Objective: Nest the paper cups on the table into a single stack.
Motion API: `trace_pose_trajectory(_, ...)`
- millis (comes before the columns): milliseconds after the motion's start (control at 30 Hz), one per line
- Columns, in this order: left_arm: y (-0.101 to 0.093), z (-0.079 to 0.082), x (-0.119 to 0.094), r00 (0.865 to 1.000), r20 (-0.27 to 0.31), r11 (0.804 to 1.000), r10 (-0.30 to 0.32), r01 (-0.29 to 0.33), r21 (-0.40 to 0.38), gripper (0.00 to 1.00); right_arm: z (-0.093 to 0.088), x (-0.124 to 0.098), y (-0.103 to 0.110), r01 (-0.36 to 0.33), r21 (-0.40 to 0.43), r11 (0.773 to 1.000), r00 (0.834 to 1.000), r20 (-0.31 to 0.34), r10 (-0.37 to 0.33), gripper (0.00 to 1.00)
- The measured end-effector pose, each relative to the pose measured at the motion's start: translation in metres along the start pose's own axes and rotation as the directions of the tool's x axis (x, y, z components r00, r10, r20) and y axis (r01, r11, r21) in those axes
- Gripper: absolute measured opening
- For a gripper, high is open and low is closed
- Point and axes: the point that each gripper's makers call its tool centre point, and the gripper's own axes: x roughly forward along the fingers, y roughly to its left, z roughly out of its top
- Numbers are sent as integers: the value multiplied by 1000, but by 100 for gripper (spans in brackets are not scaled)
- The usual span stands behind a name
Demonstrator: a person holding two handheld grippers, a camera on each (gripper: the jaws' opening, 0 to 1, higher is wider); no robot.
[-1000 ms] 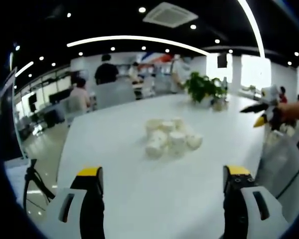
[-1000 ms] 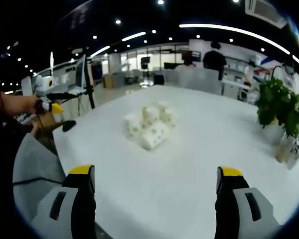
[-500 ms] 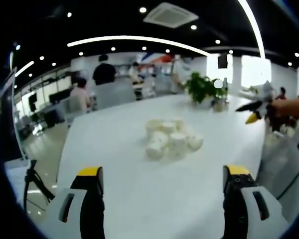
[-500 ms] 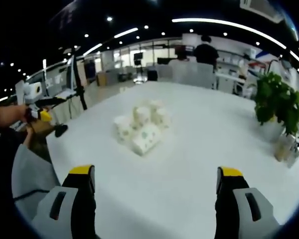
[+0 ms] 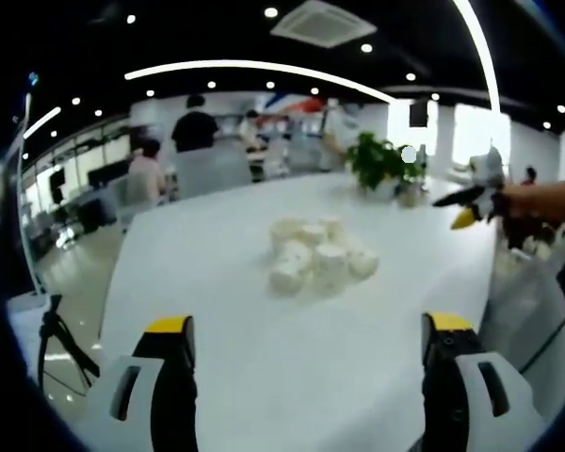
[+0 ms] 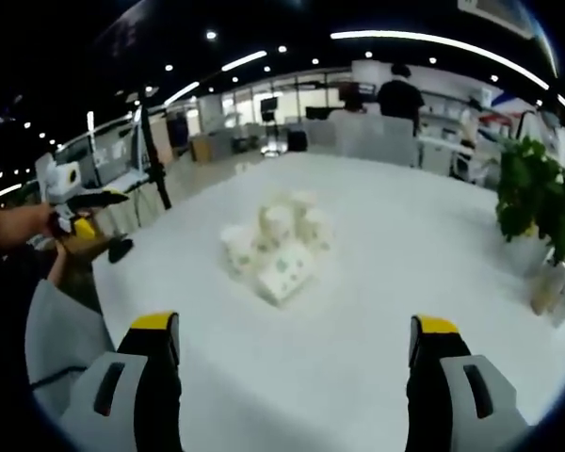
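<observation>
Several white paper cups (image 5: 320, 256) lie in a loose cluster in the middle of a long white table (image 5: 217, 311); the same cups (image 6: 278, 247) appear in the right gripper view, some on their sides. My left gripper (image 5: 306, 353) is open above the table's near end, well short of the cups. My right gripper (image 6: 297, 348) is open too, with nothing between its jaws. The right gripper (image 5: 466, 205) also appears at the right of the left gripper view, held in a hand. The left gripper (image 6: 80, 212) appears at the left of the right gripper view.
A potted green plant (image 5: 381, 165) stands at the table's far end, with a glass item beside the plant (image 6: 537, 202). People (image 5: 196, 127) stand and sit in the office behind. A tripod (image 6: 151, 151) stands off the table's left side.
Both views have shifted slightly with the hands. In the right gripper view the cups sit a little closer than a second ago. The cups themselves have not moved.
</observation>
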Motion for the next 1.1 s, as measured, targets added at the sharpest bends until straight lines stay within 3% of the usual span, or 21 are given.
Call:
trace_pose_trajectory(300,4,-11,7,1000,-23,1000,6,-6,0,100,10,14,0,-12,-7,1000,1000,-9,12,99)
trace_pose_trajectory(800,7,-14,3,1000,-22,1000,11,-11,-11,100,34,48,-3,-1,-13,1000,1000,-30,0,100)
trace_pose_trajectory(1100,6,-16,3,999,-28,1000,18,-18,-8,100,41,68,4,-44,-8,999,998,-42,43,96)
